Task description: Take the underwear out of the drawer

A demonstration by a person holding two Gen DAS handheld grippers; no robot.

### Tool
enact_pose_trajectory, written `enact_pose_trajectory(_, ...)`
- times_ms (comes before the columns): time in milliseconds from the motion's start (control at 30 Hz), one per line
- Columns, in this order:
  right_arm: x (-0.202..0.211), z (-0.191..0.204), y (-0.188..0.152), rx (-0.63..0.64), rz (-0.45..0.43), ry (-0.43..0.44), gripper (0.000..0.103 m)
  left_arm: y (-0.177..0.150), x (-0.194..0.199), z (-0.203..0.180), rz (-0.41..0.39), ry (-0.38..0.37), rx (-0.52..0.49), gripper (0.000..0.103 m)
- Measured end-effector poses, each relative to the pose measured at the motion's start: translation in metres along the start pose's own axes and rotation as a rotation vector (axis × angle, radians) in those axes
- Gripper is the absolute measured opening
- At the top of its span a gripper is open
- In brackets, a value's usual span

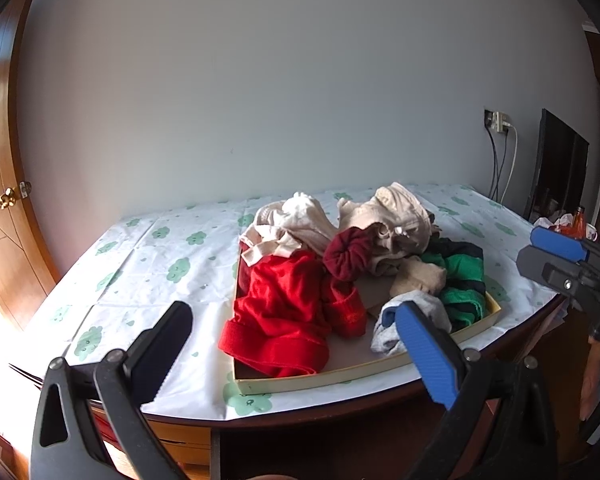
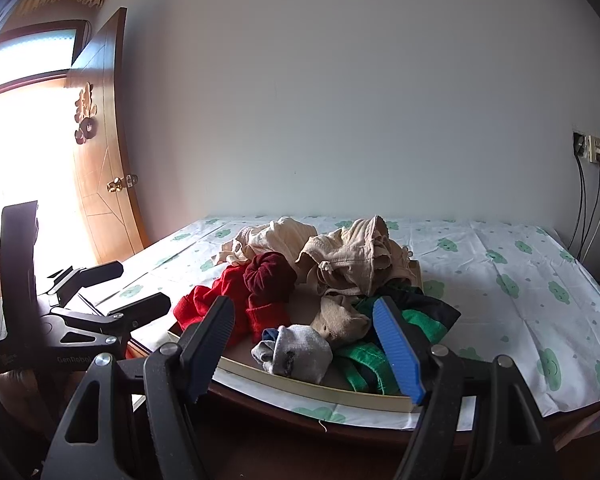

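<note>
A shallow cream drawer tray [image 1: 340,374] [image 2: 324,390] lies on the table near its front edge, heaped with clothes. In it are red underwear [image 1: 284,312] [image 2: 216,304], a dark red piece [image 1: 348,254] [image 2: 270,274], beige pieces [image 1: 396,216] [image 2: 352,256], a green-and-black striped piece [image 1: 460,280] [image 2: 416,324] and a grey sock [image 1: 420,312] [image 2: 296,352]. My left gripper [image 1: 296,344] is open and empty, just short of the tray's front. My right gripper [image 2: 304,344] is open and empty in front of the grey sock. It also shows in the left wrist view [image 1: 556,256].
The table wears a white cloth with green clouds [image 1: 148,272] [image 2: 520,280]. A grey wall stands behind, with a socket and cables [image 1: 500,148] [image 2: 592,184] at the right. A wooden door [image 2: 100,140] stands open at the left. A dark screen [image 1: 560,168] and bottles sit far right.
</note>
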State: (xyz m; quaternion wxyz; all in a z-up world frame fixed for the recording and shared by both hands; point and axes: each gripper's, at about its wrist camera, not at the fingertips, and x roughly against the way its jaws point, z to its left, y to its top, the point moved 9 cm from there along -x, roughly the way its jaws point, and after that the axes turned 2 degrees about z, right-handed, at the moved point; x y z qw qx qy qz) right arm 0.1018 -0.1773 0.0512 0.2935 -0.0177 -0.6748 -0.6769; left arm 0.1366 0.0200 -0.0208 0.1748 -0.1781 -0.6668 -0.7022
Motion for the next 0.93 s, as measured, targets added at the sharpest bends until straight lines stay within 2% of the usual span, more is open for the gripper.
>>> enact_pose_trajectory(633, -0.007, -0.002, -0.006, 0.016, 0.025, 0.011, 0.074, -0.007, -0.013, 0.004, 0.033, 0.012, 0.008, 0.103)
enact_pose_trajectory(933, -0.009, -0.004, -0.008, 0.015, 0.032, 0.011, 0.074, -0.005, -0.012, -0.005, 0.013, 0.005, -0.04, 0.103)
